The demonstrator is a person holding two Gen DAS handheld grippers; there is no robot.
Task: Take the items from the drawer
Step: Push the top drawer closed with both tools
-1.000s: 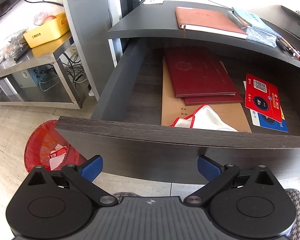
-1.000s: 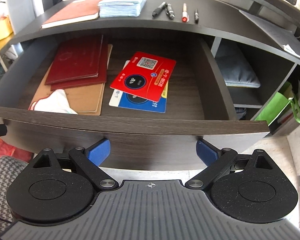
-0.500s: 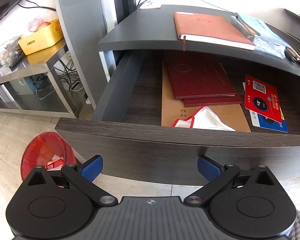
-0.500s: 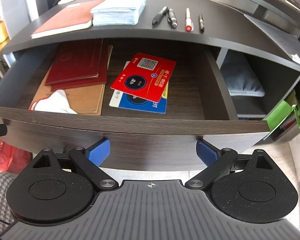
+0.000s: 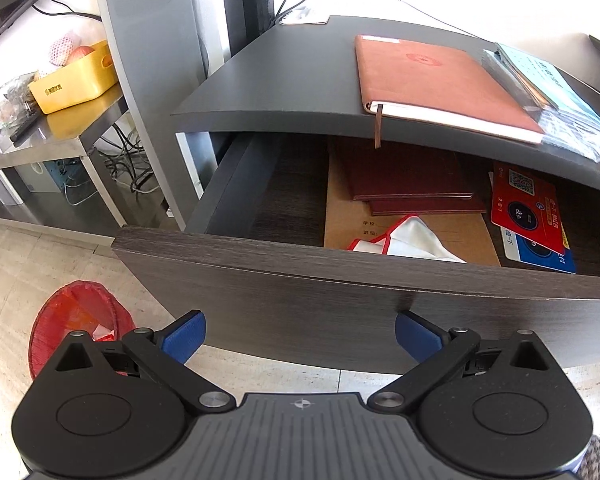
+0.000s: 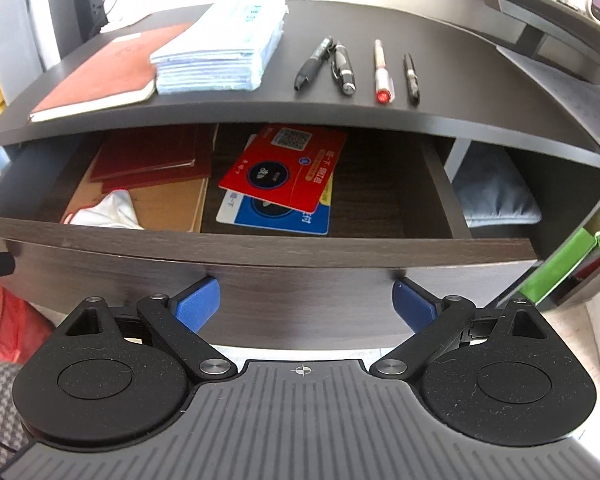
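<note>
The dark wood drawer [image 5: 300,264] [image 6: 260,248] is pulled out from under the desk top. Inside lie two dark red folders [image 5: 404,176] [image 6: 148,156] on a brown envelope [image 5: 412,232] [image 6: 172,204], a white cloth with red trim [image 5: 412,236] [image 6: 108,212], and a red card [image 5: 524,208] [image 6: 284,168] over a blue card [image 5: 540,252] [image 6: 276,216]. My left gripper [image 5: 299,338] hangs open in front of the drawer's front panel, holding nothing. My right gripper [image 6: 305,306] is open too, just before the panel.
On the desk top rest a brown notebook [image 5: 440,80] [image 6: 96,76], a stack of blue-white packets [image 5: 548,96] [image 6: 224,52] and several pens [image 6: 356,68]. A red mesh bin [image 5: 76,320] stands on the floor at left. A metal table with a yellow box [image 5: 72,80] is further left.
Both cameras have dropped lower, so the desk top now covers more of the drawer's back. The drawer's contents have not moved and both grippers have stayed open.
</note>
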